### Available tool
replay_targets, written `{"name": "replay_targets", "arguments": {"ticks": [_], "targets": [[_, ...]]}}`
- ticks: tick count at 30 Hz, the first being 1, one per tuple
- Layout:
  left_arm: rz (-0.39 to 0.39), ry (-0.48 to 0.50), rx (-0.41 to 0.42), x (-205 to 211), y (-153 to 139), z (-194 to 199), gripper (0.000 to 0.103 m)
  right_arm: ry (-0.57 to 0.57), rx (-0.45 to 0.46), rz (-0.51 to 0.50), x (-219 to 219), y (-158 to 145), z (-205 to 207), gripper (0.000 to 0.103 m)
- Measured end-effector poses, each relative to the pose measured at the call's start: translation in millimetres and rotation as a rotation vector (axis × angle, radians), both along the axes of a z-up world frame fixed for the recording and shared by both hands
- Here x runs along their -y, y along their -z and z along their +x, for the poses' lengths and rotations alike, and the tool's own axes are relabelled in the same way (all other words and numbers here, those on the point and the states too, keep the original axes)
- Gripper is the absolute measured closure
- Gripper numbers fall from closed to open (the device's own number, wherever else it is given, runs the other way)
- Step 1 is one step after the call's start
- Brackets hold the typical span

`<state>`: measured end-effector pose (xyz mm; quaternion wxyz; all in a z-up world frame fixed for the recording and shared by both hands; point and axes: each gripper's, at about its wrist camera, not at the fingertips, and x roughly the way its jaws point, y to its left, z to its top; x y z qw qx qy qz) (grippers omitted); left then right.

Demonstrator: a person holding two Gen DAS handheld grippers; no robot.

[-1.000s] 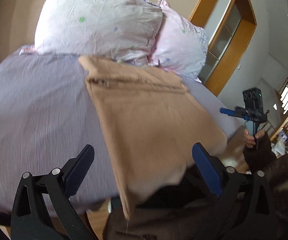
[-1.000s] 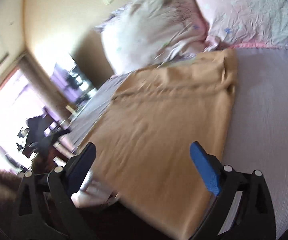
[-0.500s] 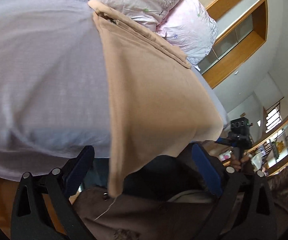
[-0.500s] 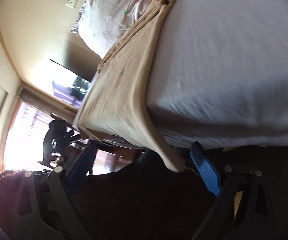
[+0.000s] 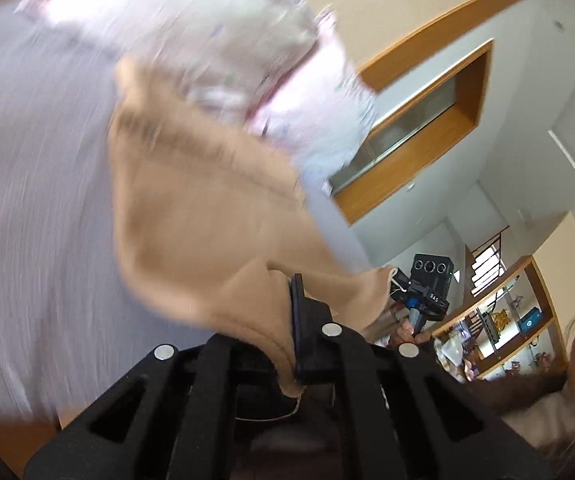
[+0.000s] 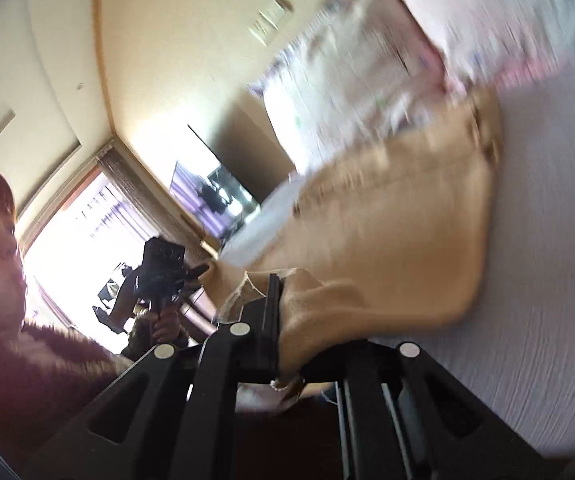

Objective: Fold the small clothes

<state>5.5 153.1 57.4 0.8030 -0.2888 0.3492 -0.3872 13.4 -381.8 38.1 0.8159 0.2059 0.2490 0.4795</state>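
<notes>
**Both grippers clamped on the tan garment's near corners**

On the bed, the lilac sheet (image 5: 35, 184) fills the left wrist view from nine to seven o'clock. The pillows (image 5: 215, 36), blurred, lie at twelve. The tan garment (image 5: 207, 216) runs from below the pillows toward six o'clock, its near hem lifted off the sheet. The left gripper (image 5: 293, 328) is closed on one hem corner at six o'clock. In the right wrist view the right gripper (image 6: 277, 320) is clamped on the other corner, the garment (image 6: 399, 216) stretching toward two o'clock.
</notes>
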Motion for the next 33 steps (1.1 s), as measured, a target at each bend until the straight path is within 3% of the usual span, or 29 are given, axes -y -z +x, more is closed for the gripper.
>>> {"name": "replay_targets", "arguments": {"ticks": [3, 6, 8, 10, 12, 17, 18, 20, 21, 23, 24, 25, 27, 29, 32, 33], "targets": [[0.024, -0.046, 0.057, 3.2, -31.1, 51.8, 0.098, 0.114, 0.056, 0.028, -6.7, -46.3, 69.2, 0.096], [0.038, -0.122, 0.055, 8.9, -41.2, 125.8, 0.098, 0.209, 0.015, 0.019, -22.9, -58.3, 143.4, 0.096], [0.047, -0.19, -0.004, 10.4, -31.0, 181.0, 0.098, 0.287, -0.078, -0.029, -39.1, -47.3, 213.0, 0.096], [0.071, -0.241, -0.077, 9.3, -11.2, 227.7, 0.099, 0.356, -0.193, -0.104, -48.6, -14.7, 270.8, 0.097], [0.06, -0.277, -0.174, 6.7, 15.0, 268.6, 0.099, 0.39, -0.286, -0.118, -48.8, 12.1, 297.1, 0.097], [0.062, -0.309, -0.259, 3.5, 43.3, 292.4, 0.099, 0.452, -0.407, -0.148, -53.8, 41.2, 327.9, 0.095], [0.049, -0.316, -0.281, 2.1, 46.8, 295.8, 0.099, 0.479, -0.458, -0.166, -53.1, 48.4, 335.4, 0.091], [0.016, -0.323, -0.343, -1.6, 55.0, 299.7, 0.098, 0.544, -0.491, -0.197, -50.0, 49.1, 344.5, 0.063], [0.003, -0.324, -0.366, -1.9, 57.6, 299.7, 0.098, 0.555, -0.474, -0.173, -46.6, 45.4, 341.2, 0.057], [-0.033, -0.323, -0.385, -6.3, 52.3, 297.6, 0.098, 0.613, -0.403, -0.161, -40.0, 28.5, 321.7, 0.029], [-0.052, -0.324, -0.369, -10.2, 47.0, 296.1, 0.098, 0.596, -0.355, -0.139, -39.1, 19.5, 307.4, 0.021], [-0.063, -0.328, -0.347, -13.6, 39.6, 291.4, 0.097, 0.557, -0.339, -0.13, -40.6, 14.9, 297.4, 0.021], [-0.039, -0.34, -0.296, -16.6, 23.2, 277.2, 0.083, 0.485, -0.334, -0.126, -45.6, 12.2, 275.1, 0.021], [0.004, -0.397, -0.261, -23.2, 13.0, 259.2, 0.019, 0.45, -0.341, -0.146, -49.3, 16.6, 261.8, 0.021], [0.032, -0.422, -0.251, -36.1, 10.0, 241.2, 0.018, 0.494, -0.435, -0.266, -52.0, 45.3, 259.1, 0.021], [0.044, -0.424, -0.27, -37.4, 12.0, 238.2, 0.018, 0.497, -0.404, -0.249, -43.2, 46.8, 256.3, 0.023]]}}
